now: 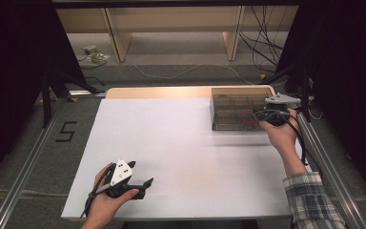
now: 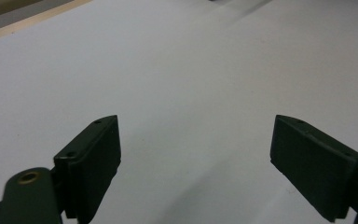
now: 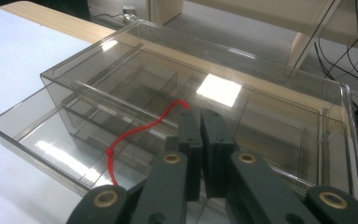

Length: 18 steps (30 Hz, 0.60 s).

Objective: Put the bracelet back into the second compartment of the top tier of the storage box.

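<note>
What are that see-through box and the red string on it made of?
The box looks like smoky clear plastic: glossy, mirroring the lights, with its inner dividers showing through. The red string seems a soft cord or yarn, matte and limp, with what looks like a knot; its fibre is hard to tell.

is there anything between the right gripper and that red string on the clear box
Nothing visible stands between them. The right gripper is shut with its tips right at the red string's upper end, over the clear box; an actual pinch isn't discernible.
</note>
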Each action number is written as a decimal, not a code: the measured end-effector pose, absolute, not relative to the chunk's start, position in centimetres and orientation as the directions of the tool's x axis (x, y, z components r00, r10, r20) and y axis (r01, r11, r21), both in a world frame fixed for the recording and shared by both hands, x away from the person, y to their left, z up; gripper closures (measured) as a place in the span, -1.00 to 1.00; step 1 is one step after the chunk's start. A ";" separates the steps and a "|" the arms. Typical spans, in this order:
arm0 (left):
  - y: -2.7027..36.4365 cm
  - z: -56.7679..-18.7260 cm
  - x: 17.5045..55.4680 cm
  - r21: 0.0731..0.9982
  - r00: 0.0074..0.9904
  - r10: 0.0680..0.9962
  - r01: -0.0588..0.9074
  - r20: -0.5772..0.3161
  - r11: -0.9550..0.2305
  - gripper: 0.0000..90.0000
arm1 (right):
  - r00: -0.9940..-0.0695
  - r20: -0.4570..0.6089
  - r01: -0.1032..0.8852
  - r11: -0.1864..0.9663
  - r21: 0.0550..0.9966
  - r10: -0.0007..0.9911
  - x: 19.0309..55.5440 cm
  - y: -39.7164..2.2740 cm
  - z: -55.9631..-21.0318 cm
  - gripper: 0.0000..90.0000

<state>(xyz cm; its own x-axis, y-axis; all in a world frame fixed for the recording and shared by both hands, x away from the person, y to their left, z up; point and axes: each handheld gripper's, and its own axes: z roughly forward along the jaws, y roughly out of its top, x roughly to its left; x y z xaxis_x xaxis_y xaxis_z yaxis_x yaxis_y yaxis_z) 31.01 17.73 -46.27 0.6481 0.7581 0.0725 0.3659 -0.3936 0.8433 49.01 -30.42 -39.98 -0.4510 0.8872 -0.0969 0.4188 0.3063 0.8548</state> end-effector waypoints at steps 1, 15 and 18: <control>17.7 -46.3 31.0 0.843 0.648 0.758 0.366 0.073 -0.394 -0.64 | -0.453 -0.097 0.418 0.307 0.855 0.886 49.0 -30.4 -40.0 0.95; 17.7 -46.3 31.0 0.843 0.648 0.758 0.367 0.072 -0.394 -0.64 | -0.466 -0.093 0.422 0.313 0.851 0.880 48.8 -30.3 -40.5 0.95; 17.7 -46.3 31.0 0.842 0.648 0.759 0.368 0.072 -0.394 -0.64 | -0.471 -0.093 0.422 0.316 0.850 0.877 48.7 -30.5 -40.6 0.95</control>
<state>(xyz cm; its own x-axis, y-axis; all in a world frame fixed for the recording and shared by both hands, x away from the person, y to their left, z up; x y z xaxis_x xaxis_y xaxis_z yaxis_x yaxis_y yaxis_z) 31.02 17.73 -46.30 0.6476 0.7585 0.0724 0.3678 -0.3944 0.8421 48.72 -30.53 -40.56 -0.4707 0.8774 -0.0925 0.4222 0.3161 0.8496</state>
